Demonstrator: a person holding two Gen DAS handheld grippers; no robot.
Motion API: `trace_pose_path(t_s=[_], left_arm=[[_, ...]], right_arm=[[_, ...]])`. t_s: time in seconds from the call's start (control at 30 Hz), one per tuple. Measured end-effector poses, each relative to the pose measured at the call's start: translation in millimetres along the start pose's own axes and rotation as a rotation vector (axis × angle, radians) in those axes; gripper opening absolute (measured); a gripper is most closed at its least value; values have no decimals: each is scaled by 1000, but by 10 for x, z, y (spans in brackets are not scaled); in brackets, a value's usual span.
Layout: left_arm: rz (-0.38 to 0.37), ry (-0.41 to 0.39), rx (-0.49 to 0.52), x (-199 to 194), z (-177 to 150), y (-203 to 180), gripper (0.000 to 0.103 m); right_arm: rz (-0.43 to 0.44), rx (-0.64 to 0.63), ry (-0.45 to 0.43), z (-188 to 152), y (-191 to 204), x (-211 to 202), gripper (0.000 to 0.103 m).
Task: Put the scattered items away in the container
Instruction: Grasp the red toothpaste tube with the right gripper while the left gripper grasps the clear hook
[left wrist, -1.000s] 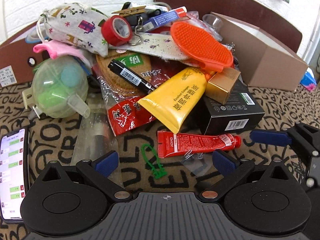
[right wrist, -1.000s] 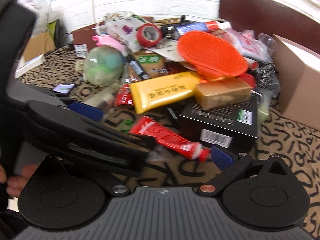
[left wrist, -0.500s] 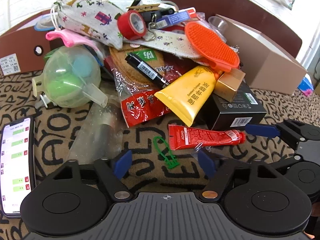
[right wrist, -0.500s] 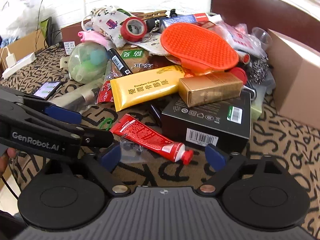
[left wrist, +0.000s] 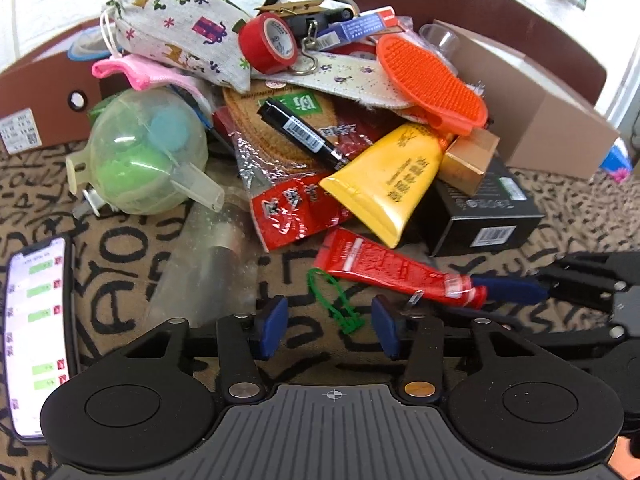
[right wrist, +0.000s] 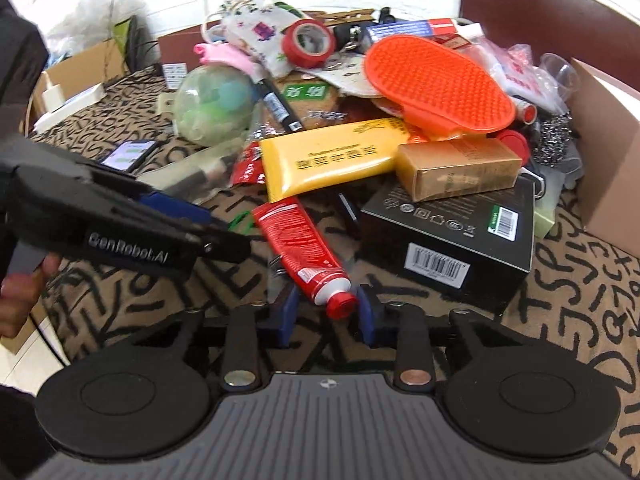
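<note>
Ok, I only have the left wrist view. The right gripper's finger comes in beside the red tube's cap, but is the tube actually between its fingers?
Observer: Yes. In the right wrist view the cap end of the red tube lies between the two pads of the right gripper. The jaws are open, with a small gap showing on each side of the cap.
Operator: Good. Is anything hidden from me behind the black box?
Observer: A steel scourer lies behind the black box, close to the wall of the cardboard box.
</note>
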State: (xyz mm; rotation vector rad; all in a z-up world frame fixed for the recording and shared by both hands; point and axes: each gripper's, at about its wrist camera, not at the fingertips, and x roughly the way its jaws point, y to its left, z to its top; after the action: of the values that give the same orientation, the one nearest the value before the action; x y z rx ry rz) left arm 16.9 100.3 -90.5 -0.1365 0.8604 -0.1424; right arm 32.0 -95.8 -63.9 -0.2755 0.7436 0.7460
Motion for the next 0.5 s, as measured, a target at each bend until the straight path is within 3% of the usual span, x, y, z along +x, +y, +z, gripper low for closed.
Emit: trace_pose_path(t_s=[0.17, 0.27, 0.4, 0.5], left_arm=[[-91, 6, 1, -38, 7, -65, 61], [-108, 1, 12, -34, 7, -125, 61], [-114, 11, 12, -18, 8, -169, 60], [-128, 13, 21, -4, 14, -205, 57]], right_arm=[[-22, -25, -28, 52, 16, -2, 46], [-16, -35, -29, 73, 11, 52, 46], [-1, -3, 2, 50, -55, 75, 32], [-8, 39, 14, 8, -154, -10, 28]])
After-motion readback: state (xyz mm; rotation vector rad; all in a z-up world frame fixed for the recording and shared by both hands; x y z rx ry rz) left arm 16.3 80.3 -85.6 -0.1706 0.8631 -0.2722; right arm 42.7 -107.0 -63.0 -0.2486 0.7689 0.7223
